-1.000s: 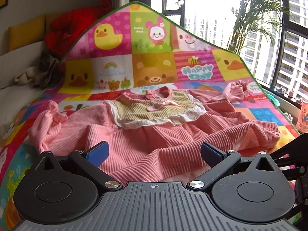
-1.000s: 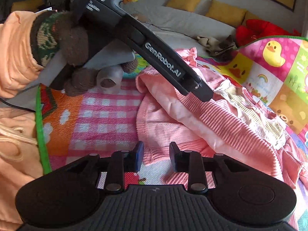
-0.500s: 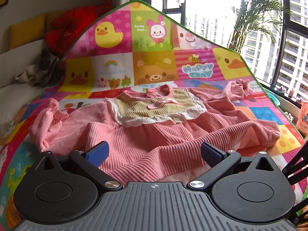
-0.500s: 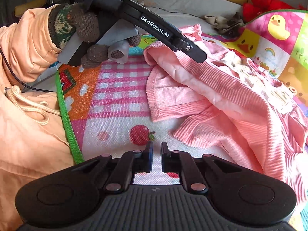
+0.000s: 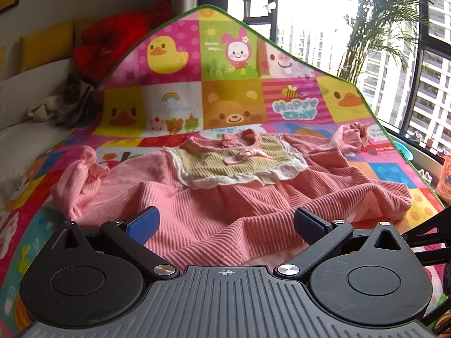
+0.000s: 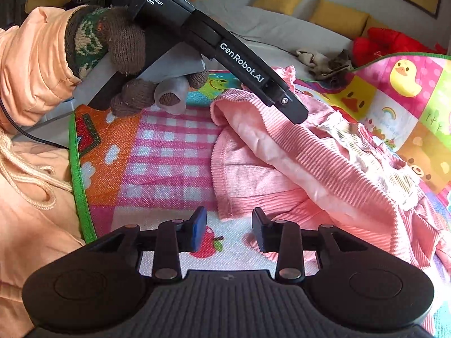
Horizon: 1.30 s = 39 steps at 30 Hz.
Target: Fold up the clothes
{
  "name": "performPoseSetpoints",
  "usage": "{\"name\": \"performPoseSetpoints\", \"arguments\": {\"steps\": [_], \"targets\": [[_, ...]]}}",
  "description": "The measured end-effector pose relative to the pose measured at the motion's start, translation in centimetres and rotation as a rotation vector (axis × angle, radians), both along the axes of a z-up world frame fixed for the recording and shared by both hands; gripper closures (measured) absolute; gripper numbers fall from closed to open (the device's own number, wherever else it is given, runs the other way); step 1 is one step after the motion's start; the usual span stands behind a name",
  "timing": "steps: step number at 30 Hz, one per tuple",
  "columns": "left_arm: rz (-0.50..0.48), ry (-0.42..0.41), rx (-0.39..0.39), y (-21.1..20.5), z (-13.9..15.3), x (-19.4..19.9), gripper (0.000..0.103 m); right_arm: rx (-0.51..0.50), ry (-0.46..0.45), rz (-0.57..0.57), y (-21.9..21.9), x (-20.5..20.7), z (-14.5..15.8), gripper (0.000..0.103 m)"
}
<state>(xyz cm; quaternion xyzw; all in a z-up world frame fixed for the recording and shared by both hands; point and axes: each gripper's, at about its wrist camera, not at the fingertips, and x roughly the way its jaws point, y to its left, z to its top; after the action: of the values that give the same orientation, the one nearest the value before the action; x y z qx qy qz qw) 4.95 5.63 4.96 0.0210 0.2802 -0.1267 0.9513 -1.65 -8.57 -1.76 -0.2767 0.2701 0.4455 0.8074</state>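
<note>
Pink ribbed knit dress [image 5: 225,197] on cartoon patchwork mat [image 5: 231,56]; left gripper [image 5: 225,225] spread wide (nothing clamped), right gripper [image 6: 228,226] opening, empty

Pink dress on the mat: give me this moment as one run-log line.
pink dress: spread on play mat, unfolded | left tool: open over hem | right tool: opening, nothing between pads, beside hem corner

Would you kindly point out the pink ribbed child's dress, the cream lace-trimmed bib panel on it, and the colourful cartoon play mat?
pink ribbed child's dress [image 5: 214,211]: left wrist view, skirt front.
cream lace-trimmed bib panel [image 5: 217,160]: left wrist view, ribbed middle.
colourful cartoon play mat [image 5: 166,53]: left wrist view, yellow duck square.
</note>
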Motion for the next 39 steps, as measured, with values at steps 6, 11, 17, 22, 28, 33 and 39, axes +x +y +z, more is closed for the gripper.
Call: {"name": "performPoseSetpoints", "arguments": {"steps": [6,11,17,22,28,33,39], "targets": [[0.014,0.008,-0.02,0.3,0.0,0.6,0.0,-0.017,-0.029,0.001,0.0,-0.3,-0.4,0.068],[0.008,0.024,-0.011,0.1,-0.3,0.7,0.0,-0.003,-0.05,0.026,1.8,0.4,-1.4,0.068],[0.01,0.031,-0.004,0.1,-0.3,0.8,0.0,0.053,0.001,-0.01,2.3,3.5,-1.9,0.068],[0.013,0.032,-0.001,0.3,-0.2,0.8,0.0,0.107,-0.001,-0.081,1.2,4.4,-1.3,0.097],[0.043,0.006,-0.001,1.6,0.9,0.4,0.0,0.161,-0.059,-0.099,-2.6,2.7,3.0,0.098],[0.067,0.003,-0.016,2.8,1.3,0.2,0.0,0.077,0.035,-0.019,-4.7,0.6,1.8,0.095],[0.048,0.034,-0.009,2.8,0.7,-0.1,0.0,0.052,-0.015,-0.024,-5.8,-1.1,1.4,0.074]]}}
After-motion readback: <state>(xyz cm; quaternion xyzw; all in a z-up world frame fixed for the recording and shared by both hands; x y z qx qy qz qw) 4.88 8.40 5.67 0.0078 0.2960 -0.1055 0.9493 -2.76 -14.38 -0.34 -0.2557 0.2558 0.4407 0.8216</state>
